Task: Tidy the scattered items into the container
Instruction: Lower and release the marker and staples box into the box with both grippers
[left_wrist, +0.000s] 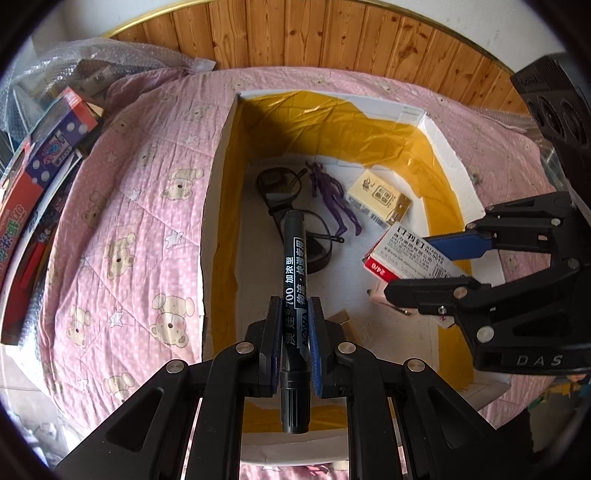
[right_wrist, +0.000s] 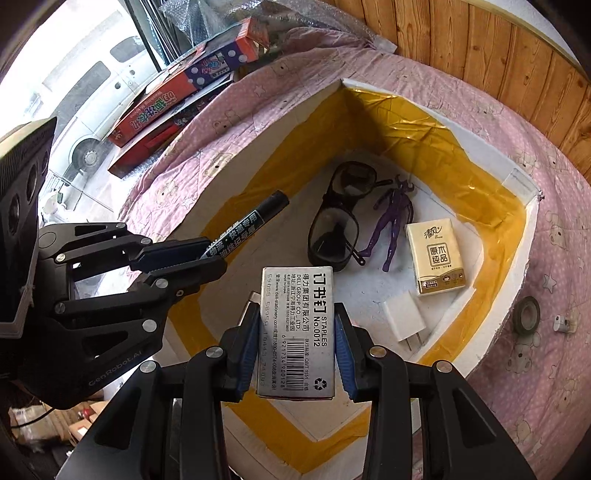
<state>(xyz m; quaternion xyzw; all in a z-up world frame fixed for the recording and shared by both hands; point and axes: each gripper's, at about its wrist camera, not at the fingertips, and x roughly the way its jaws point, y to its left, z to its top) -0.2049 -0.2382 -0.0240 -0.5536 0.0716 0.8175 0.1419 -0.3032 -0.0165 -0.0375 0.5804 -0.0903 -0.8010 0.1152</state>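
My left gripper (left_wrist: 294, 325) is shut on a black marker pen (left_wrist: 293, 273) and holds it over the white foam box (left_wrist: 218, 177) lined with yellow tape. My right gripper (right_wrist: 297, 332) is shut on a box of staples (right_wrist: 297, 332), also held above the box; it shows in the left wrist view (left_wrist: 410, 254). In the box lie black glasses (right_wrist: 340, 218), a purple figure (right_wrist: 391, 221), a tissue pack (right_wrist: 436, 256) and a white charger plug (right_wrist: 402, 321). The left gripper with the marker (right_wrist: 251, 221) shows at the left of the right wrist view.
The box sits on a pink bear-print quilt (left_wrist: 140, 221). A roll of black tape (right_wrist: 527, 315) and a small white part (right_wrist: 563, 322) lie on the quilt right of the box. Colourful cartons (right_wrist: 184, 85) and bubble wrap are at the far left. A wooden wall (left_wrist: 332, 37) is behind.
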